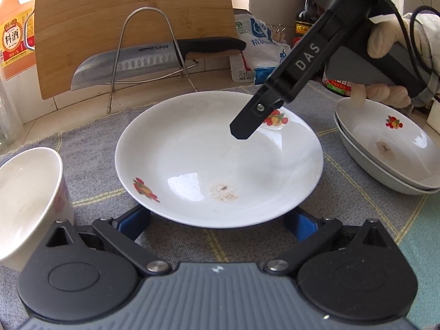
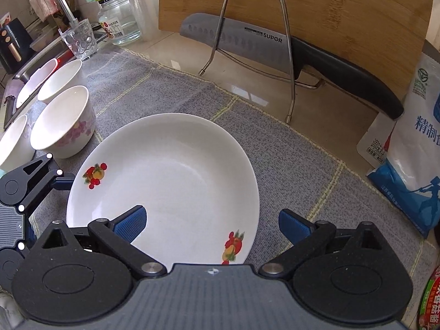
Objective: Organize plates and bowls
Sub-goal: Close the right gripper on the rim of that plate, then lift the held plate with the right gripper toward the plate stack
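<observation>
Reaching for the big white plate [image 1: 217, 159] on the bench.

Both grippers have their jaws wide open and hold nothing. The left gripper [image 1: 217, 221] sits at the plate's near edge; the right gripper [image 2: 211, 227] straddles the far rim, one finger over the plate.
</observation>
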`<state>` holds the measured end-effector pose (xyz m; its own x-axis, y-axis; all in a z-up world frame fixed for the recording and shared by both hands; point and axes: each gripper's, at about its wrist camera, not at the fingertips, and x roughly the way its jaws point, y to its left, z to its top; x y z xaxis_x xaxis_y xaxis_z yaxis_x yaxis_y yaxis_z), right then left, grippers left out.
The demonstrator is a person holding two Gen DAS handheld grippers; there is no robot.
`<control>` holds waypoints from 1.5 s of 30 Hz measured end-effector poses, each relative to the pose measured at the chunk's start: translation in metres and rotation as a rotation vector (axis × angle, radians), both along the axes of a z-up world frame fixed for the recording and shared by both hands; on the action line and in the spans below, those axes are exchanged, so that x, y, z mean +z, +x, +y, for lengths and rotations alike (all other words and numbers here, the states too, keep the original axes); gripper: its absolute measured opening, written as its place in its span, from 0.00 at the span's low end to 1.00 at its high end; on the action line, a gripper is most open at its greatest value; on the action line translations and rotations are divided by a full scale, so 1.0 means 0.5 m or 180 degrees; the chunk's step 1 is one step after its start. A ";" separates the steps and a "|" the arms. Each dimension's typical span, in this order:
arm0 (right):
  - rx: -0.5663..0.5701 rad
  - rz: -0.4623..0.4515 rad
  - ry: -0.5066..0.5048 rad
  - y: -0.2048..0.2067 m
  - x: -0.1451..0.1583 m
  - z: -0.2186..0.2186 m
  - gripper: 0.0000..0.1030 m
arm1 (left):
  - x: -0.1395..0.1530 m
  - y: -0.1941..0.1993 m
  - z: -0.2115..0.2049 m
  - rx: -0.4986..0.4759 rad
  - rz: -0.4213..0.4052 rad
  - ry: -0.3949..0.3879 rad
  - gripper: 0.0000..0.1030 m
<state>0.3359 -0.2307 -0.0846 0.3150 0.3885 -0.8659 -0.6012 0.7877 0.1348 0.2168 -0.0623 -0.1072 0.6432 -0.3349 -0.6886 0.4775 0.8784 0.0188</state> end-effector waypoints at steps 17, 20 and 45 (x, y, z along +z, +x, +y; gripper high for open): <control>0.0213 0.0373 0.0506 0.082 -0.018 0.013 1.00 | 0.002 0.005 0.001 -0.0088 0.0005 0.0004 1.00; 0.0262 0.0409 0.0532 0.086 -0.017 0.016 0.98 | 0.002 0.005 0.002 -0.0087 -0.0005 0.0002 1.00; 0.0254 0.0864 0.0652 0.110 -0.016 0.020 0.98 | 0.005 0.003 -0.004 -0.0145 -0.0061 0.0089 0.99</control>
